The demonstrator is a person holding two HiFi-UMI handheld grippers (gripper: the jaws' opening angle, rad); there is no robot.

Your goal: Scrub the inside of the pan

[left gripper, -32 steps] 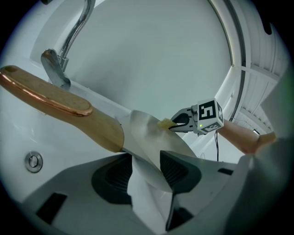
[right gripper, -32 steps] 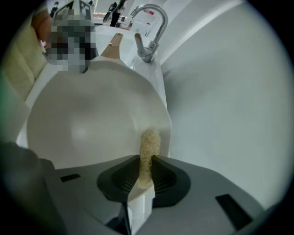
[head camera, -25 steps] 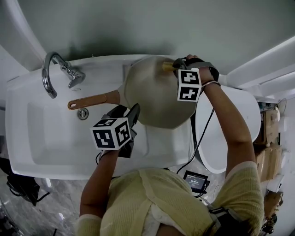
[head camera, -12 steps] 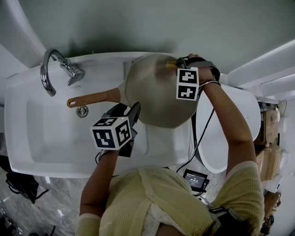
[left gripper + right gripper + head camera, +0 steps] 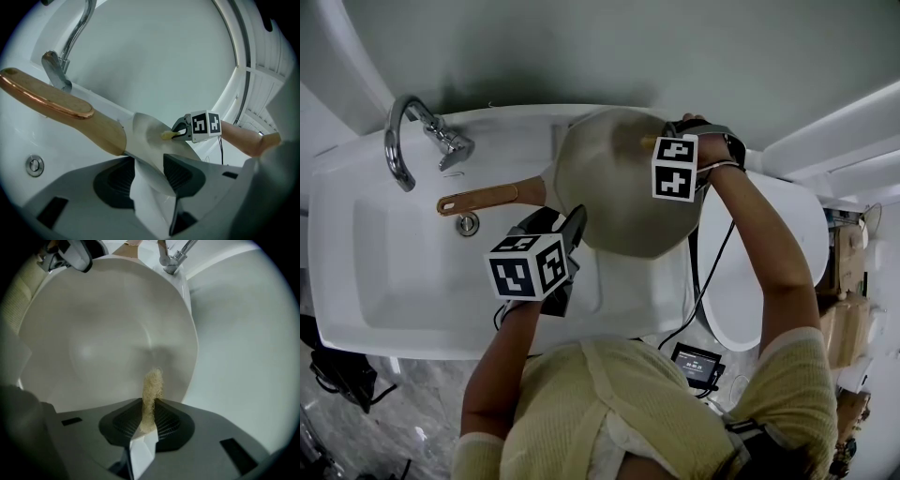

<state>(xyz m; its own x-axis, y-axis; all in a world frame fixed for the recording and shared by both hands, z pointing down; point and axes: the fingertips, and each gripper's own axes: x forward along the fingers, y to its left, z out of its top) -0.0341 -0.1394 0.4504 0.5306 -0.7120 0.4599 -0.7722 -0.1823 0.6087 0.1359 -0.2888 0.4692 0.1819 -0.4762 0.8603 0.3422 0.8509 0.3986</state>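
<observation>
A pale round pan (image 5: 619, 202) with a copper-brown handle (image 5: 487, 199) stands tilted over the right end of the white sink (image 5: 356, 281). My left gripper (image 5: 572, 232) is shut on the pan's near rim (image 5: 150, 140), and the thin wall fills the gap between its pads (image 5: 183, 174). My right gripper (image 5: 662, 141) is at the pan's far side, shut on a yellow fibrous scrub pad (image 5: 152, 389). The pad's tip presses on the pan's inner surface (image 5: 103, 333). From the left gripper view, the right gripper (image 5: 180, 133) and the pad (image 5: 168, 135) show inside the pan.
A chrome faucet (image 5: 405, 141) stands at the sink's back left, and a drain knob (image 5: 468, 226) sits below the handle. A white oval fixture (image 5: 806, 234) is to the right. A cable and a small device (image 5: 698, 366) lie on the floor near cardboard boxes (image 5: 848, 281).
My right gripper has shifted slightly left and up across the pan's inside with the scrub pad. The left gripper and the pan have barely moved.
</observation>
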